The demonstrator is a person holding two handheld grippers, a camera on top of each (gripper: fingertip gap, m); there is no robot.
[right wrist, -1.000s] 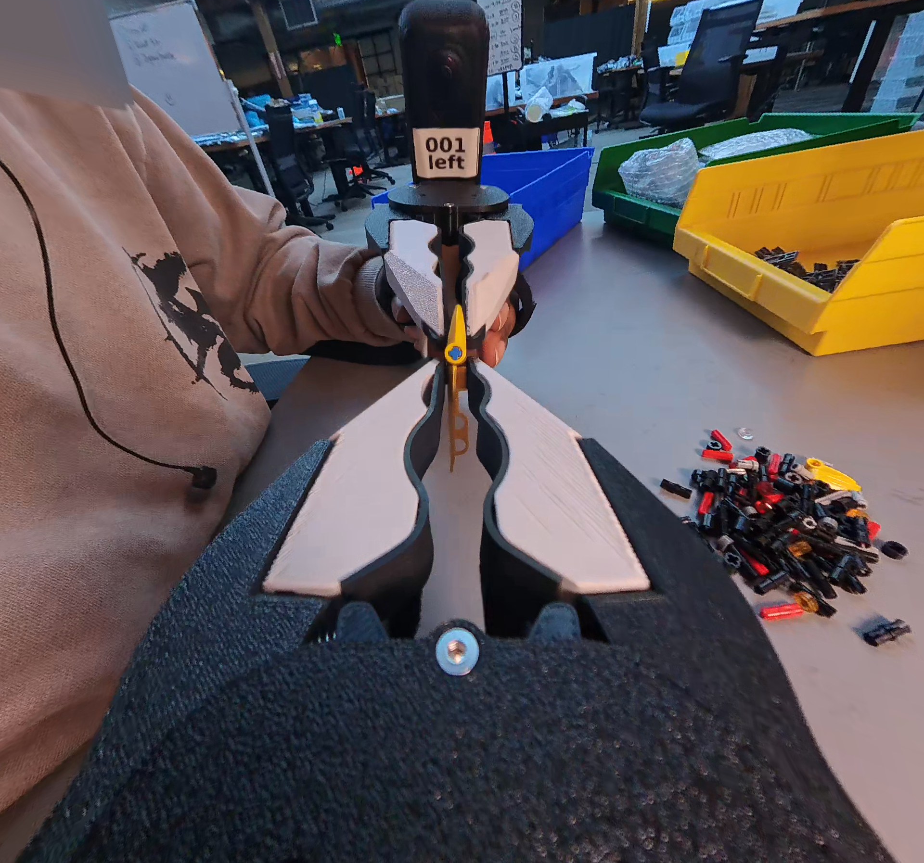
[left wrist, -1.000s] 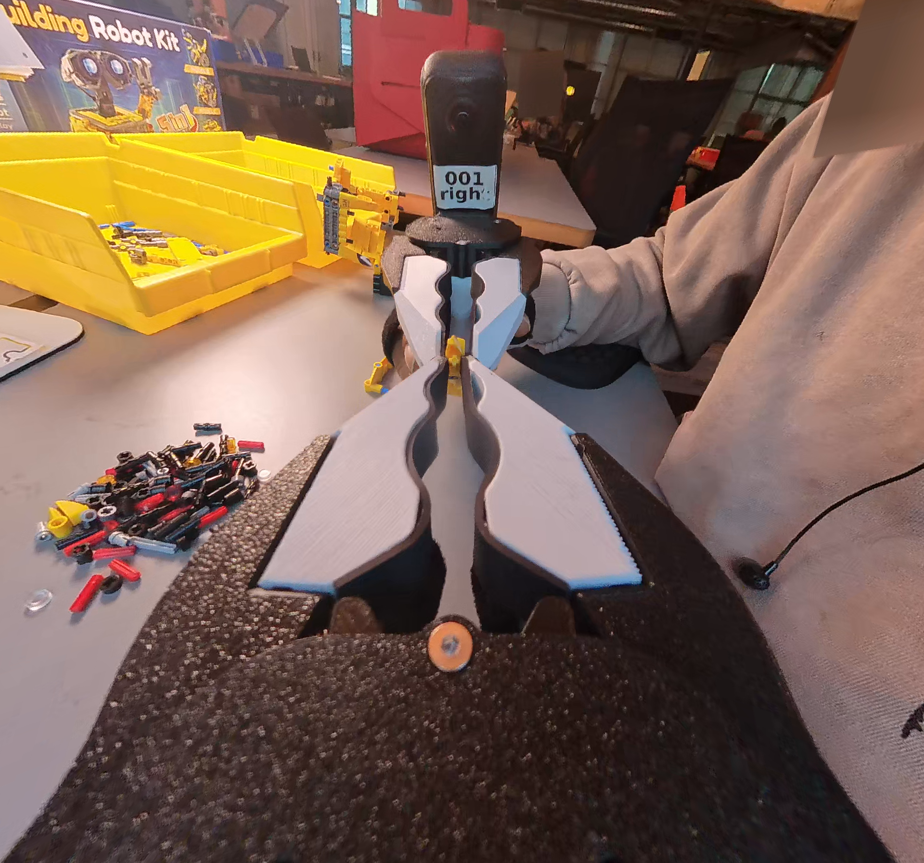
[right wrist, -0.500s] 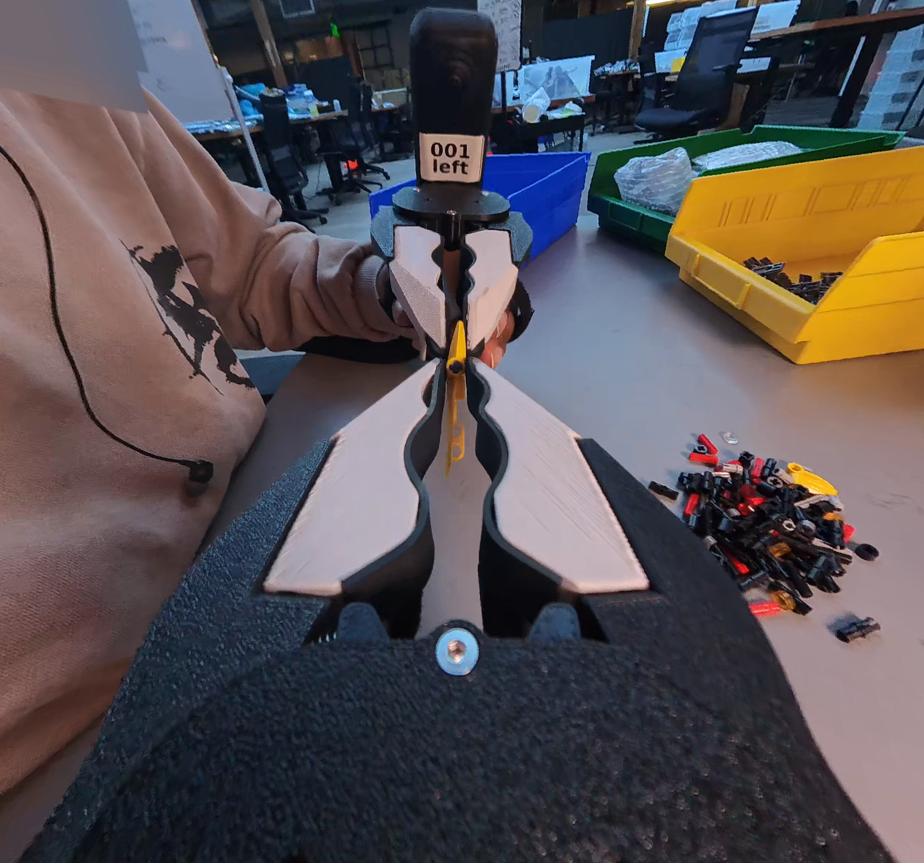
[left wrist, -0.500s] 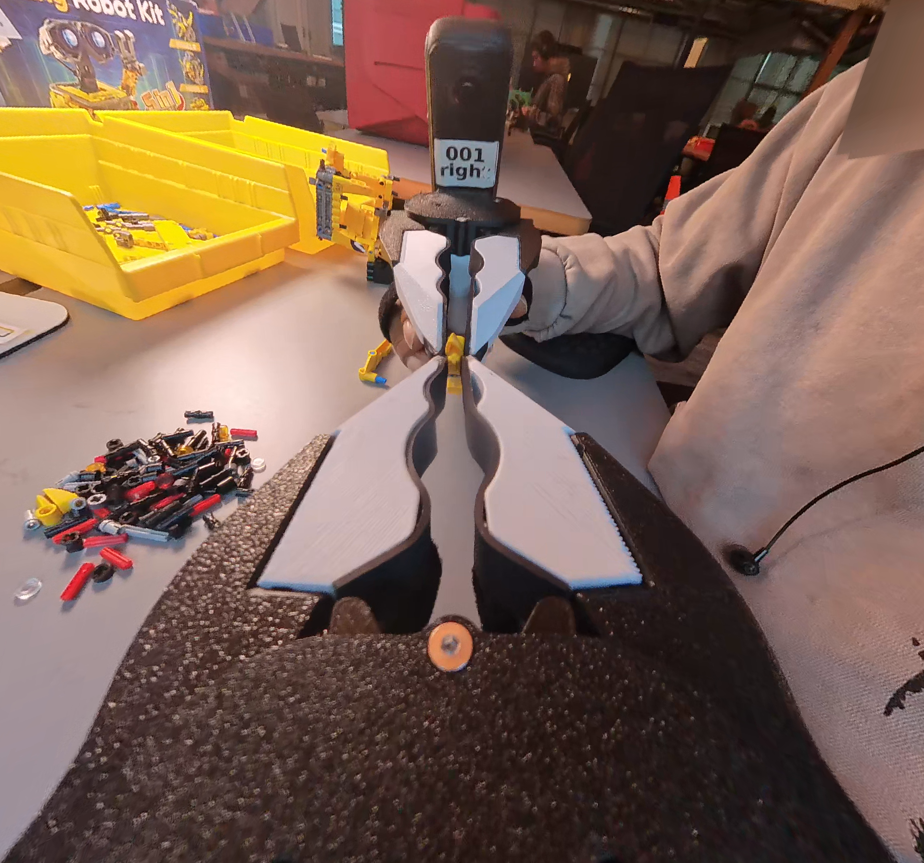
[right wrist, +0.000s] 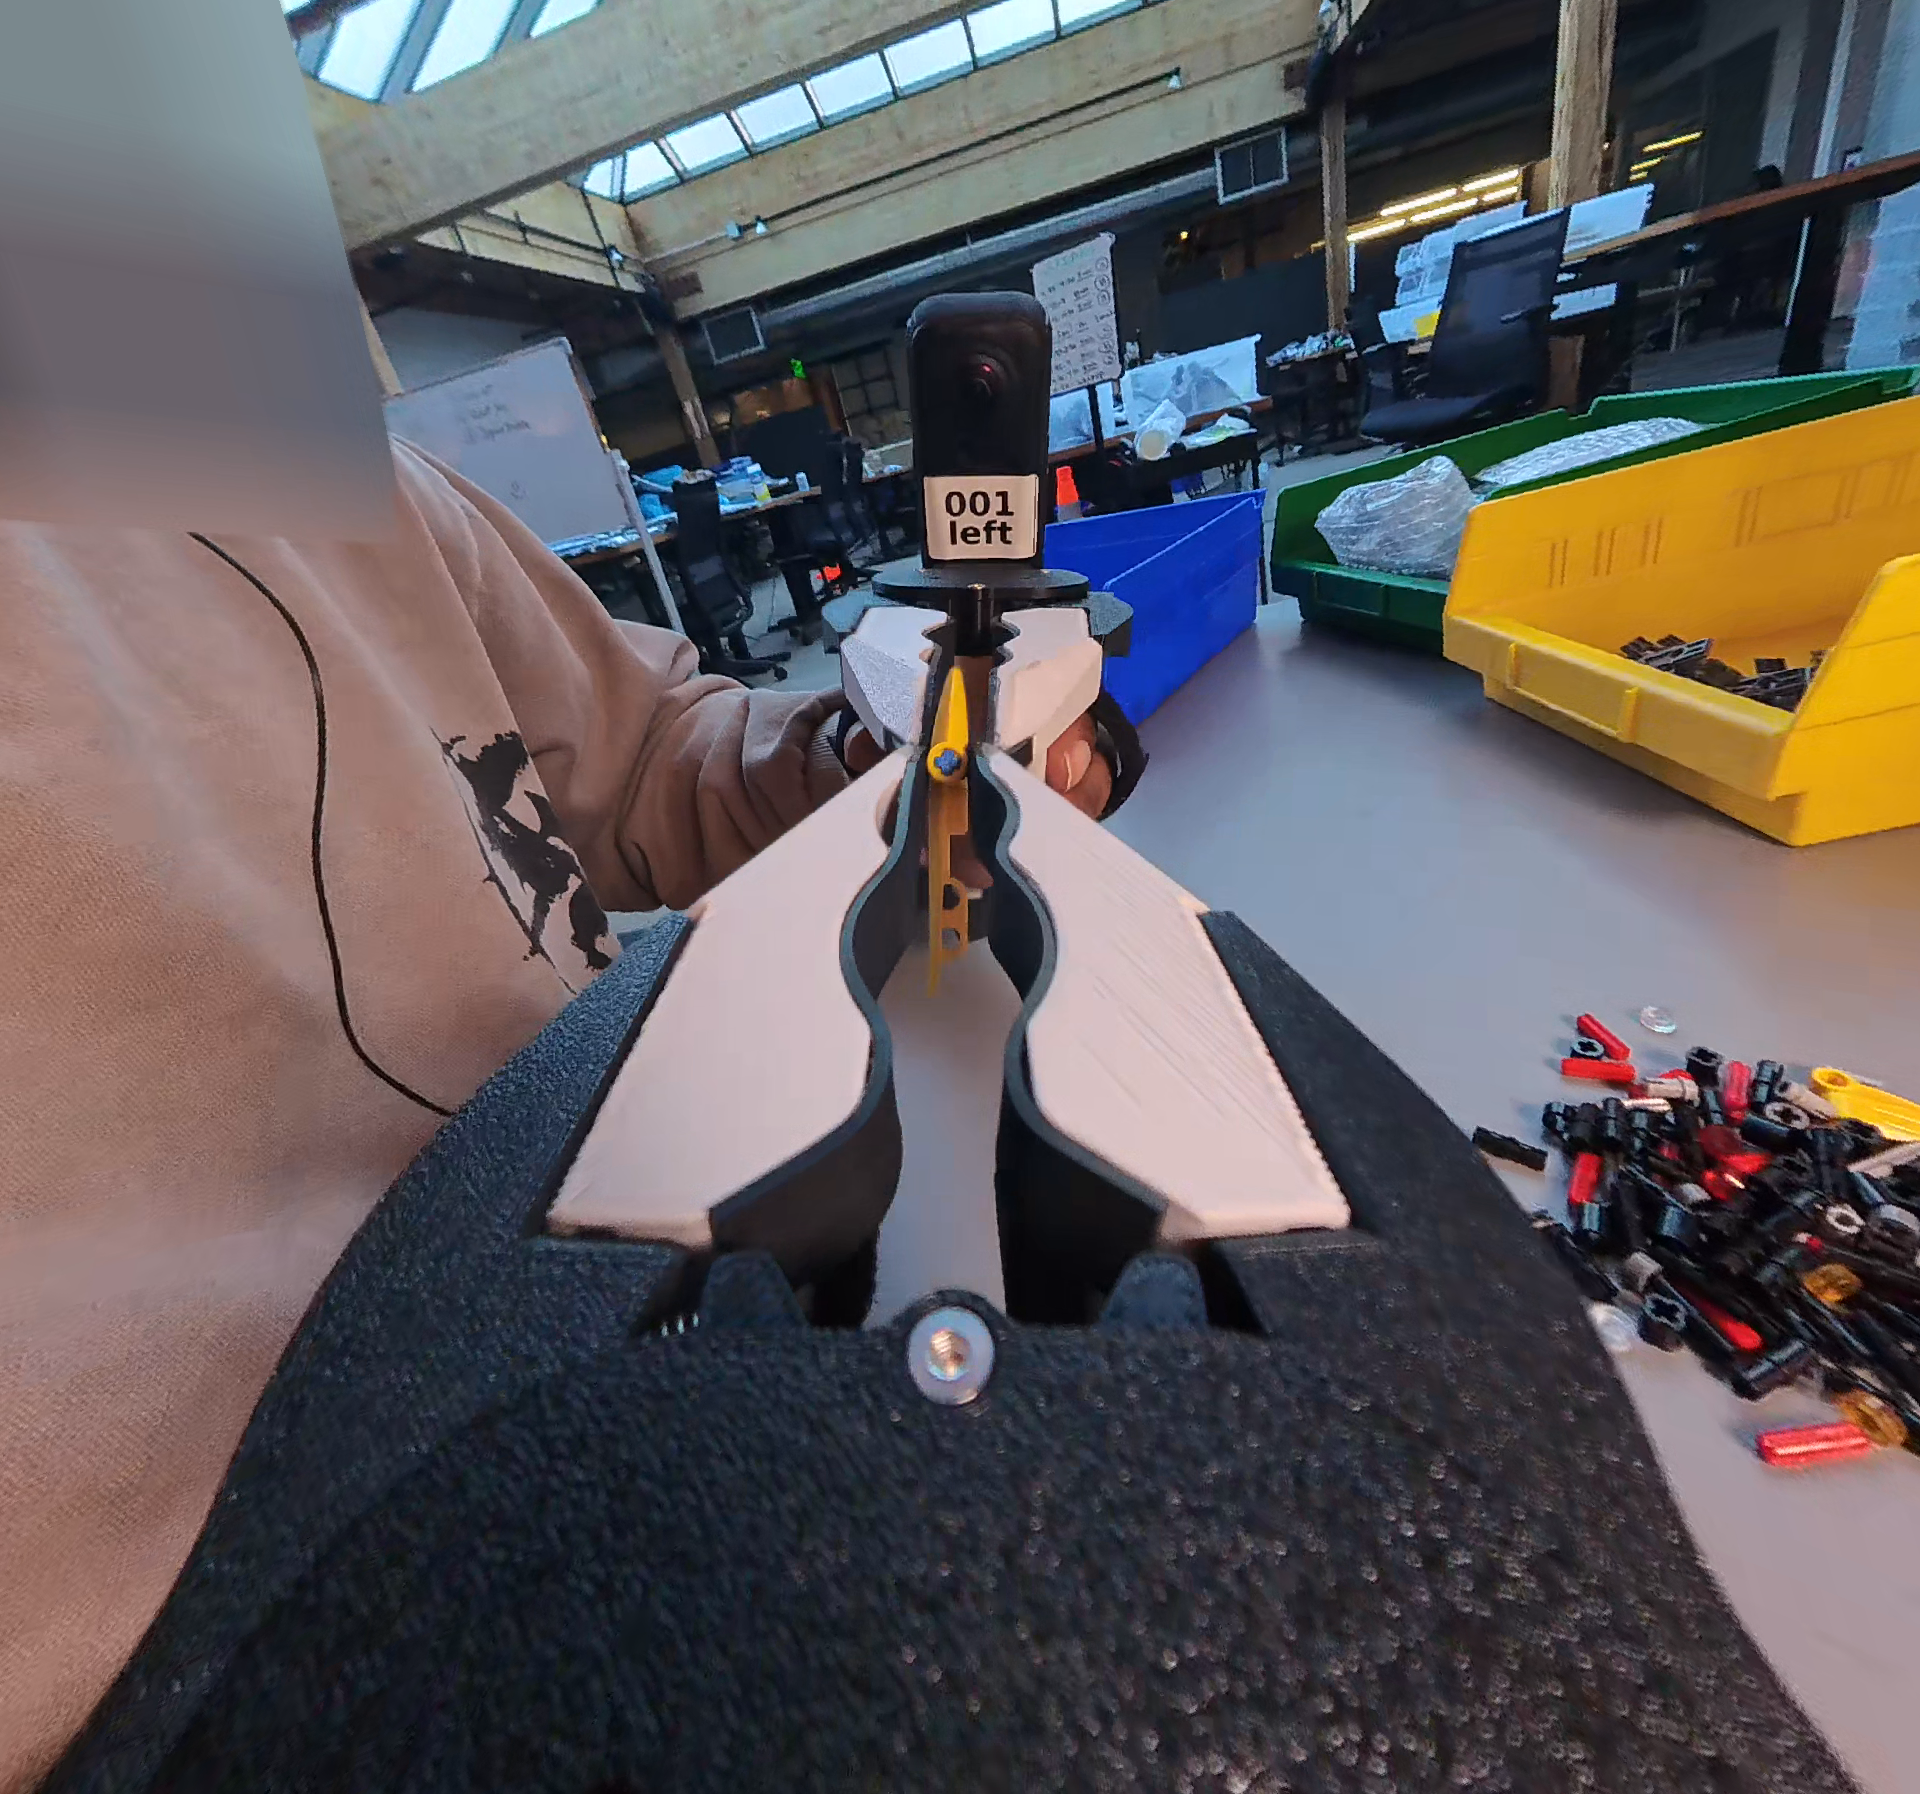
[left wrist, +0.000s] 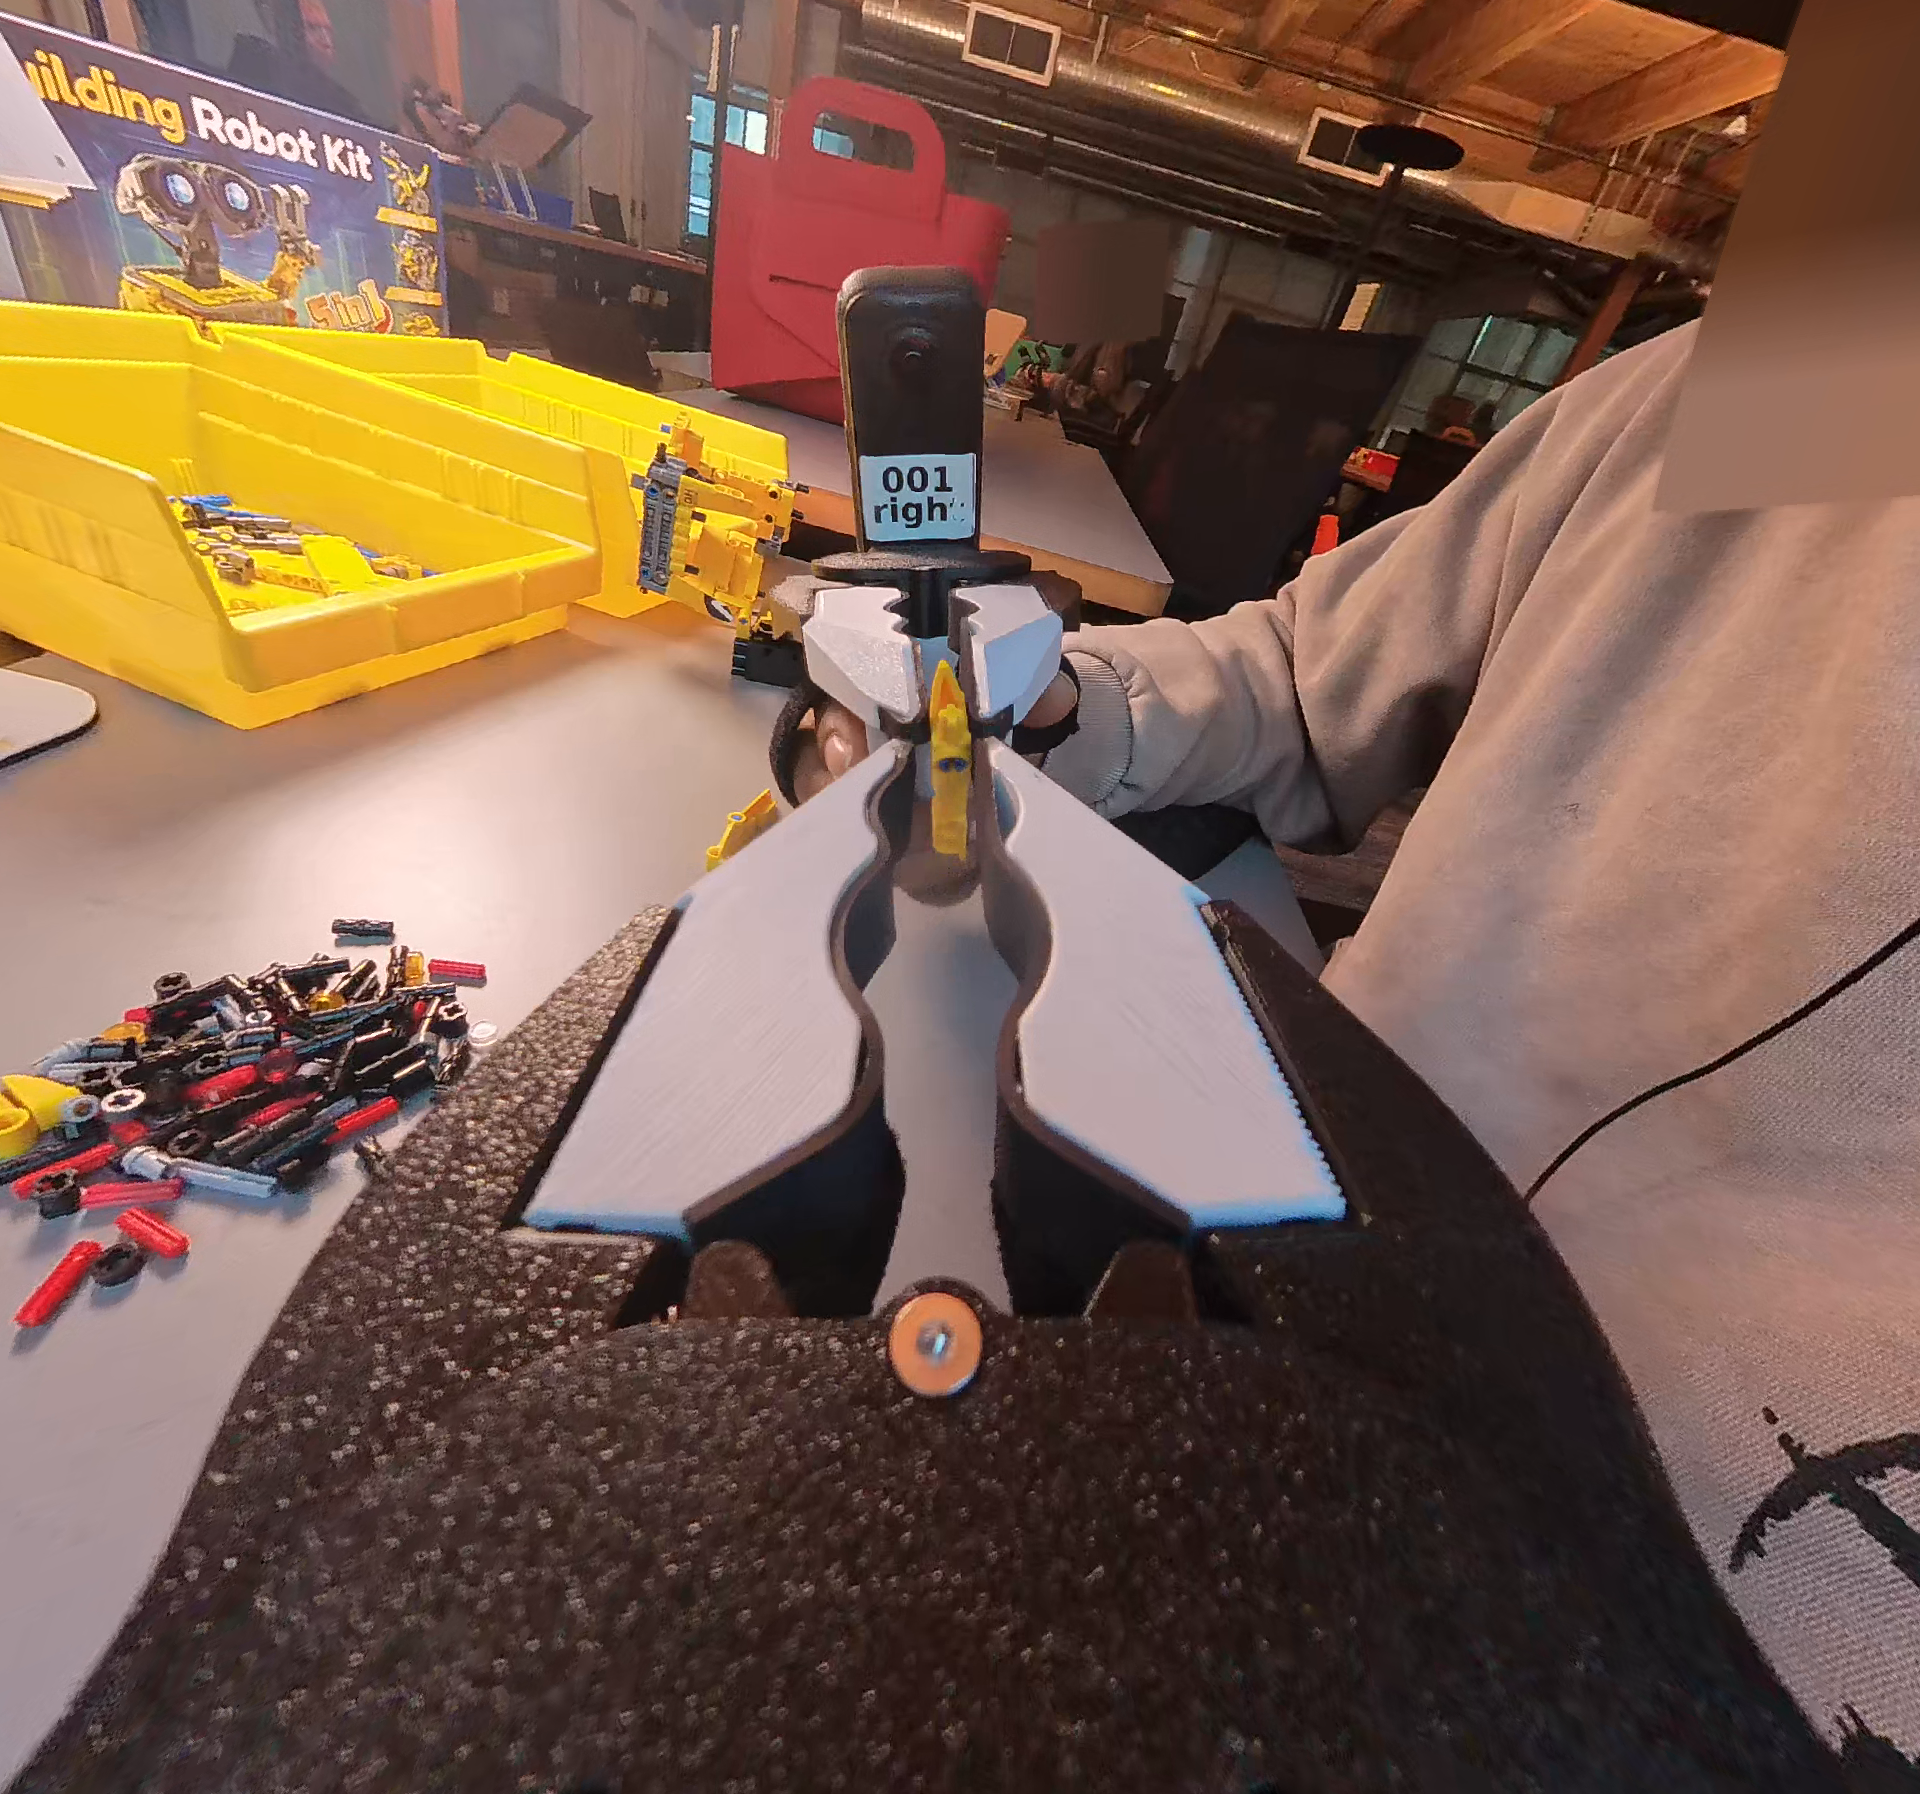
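My two grippers face each other tip to tip above the grey table (left wrist: 416, 809). My left gripper (left wrist: 940, 757) is shut on a thin yellow beam (left wrist: 945, 778) that stands upright between its tips. My right gripper (right wrist: 951, 768) is shut on the yellow beam (right wrist: 948, 871) too, at a blue pin (right wrist: 943, 760) in it. One part of the beam reaches back between the right fingers, and another part runs up into the left gripper (right wrist: 971, 695). In the left wrist view the right gripper (left wrist: 930, 664) closes on the beam's far end. A hand holds each gripper.
A pile of small black, red and yellow parts (left wrist: 229, 1069) lies on the table and also shows in the right wrist view (right wrist: 1745, 1225). Yellow bins (left wrist: 312, 539) (right wrist: 1714, 664), a yellow model (left wrist: 717, 539), a loose yellow piece (left wrist: 743, 825), blue (right wrist: 1174, 581) and green (right wrist: 1558, 456) bins stand around. The person's torso is close. Less than 4 cm separates the two grippers' tips.
Both grippers have tilted upward together, still shut tip to tip. More of the yellow beam now shows between the left fingers. The pile and bins have not moved.
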